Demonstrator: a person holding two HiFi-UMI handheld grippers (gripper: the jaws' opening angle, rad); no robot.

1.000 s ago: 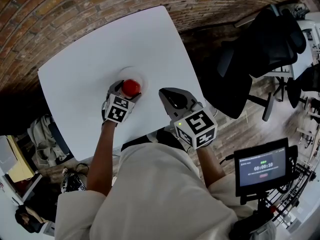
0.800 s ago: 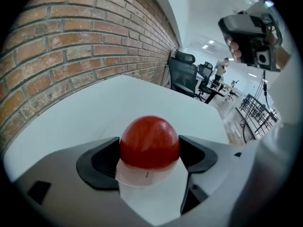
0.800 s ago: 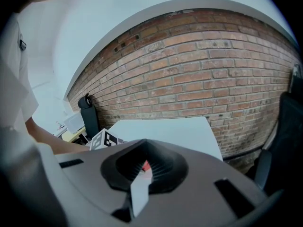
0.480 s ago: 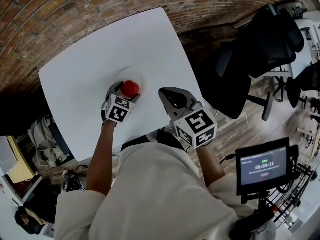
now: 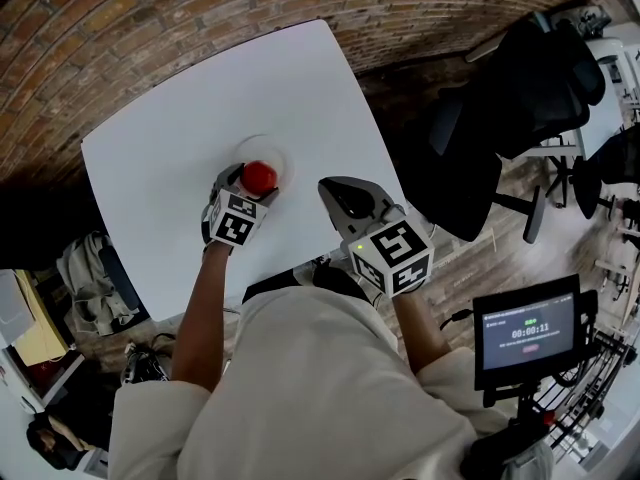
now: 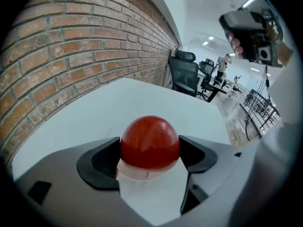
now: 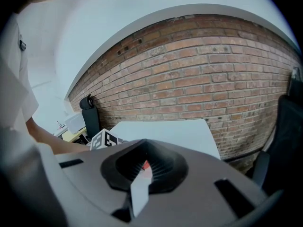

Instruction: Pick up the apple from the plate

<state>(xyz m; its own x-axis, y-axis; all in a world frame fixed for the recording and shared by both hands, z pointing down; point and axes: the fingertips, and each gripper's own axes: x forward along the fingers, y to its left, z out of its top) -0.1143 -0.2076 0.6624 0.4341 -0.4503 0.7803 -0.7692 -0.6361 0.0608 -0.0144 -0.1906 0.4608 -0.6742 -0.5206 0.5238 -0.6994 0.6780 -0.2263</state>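
Left gripper (image 5: 255,184) sat over the white counter (image 5: 150,168), jaws closed onto the red apple (image 6: 149,142), one dark pad pressed on each side of it. The apple filled the gap between the pads and stuck up above them in the left gripper view. In the head view the apple (image 5: 259,176) was at the gripper's tip, over the near edge of the white plate (image 5: 262,141), which spread out just beyond the jaws. Couldn't tell if the apple's underside was touching the plate. A brick wall (image 6: 71,46) ran left of and ahead of this gripper.

Right gripper (image 5: 340,196) hovered to the right of the left one, well apart from the apple, over the counter's near right edge. Its jaws were nearly together, only a thin sliver of gap, nothing held between them (image 7: 142,171). Right of and beyond it stood a black office chair (image 5: 530,78); a small screen (image 5: 527,333) sat behind it on the right.
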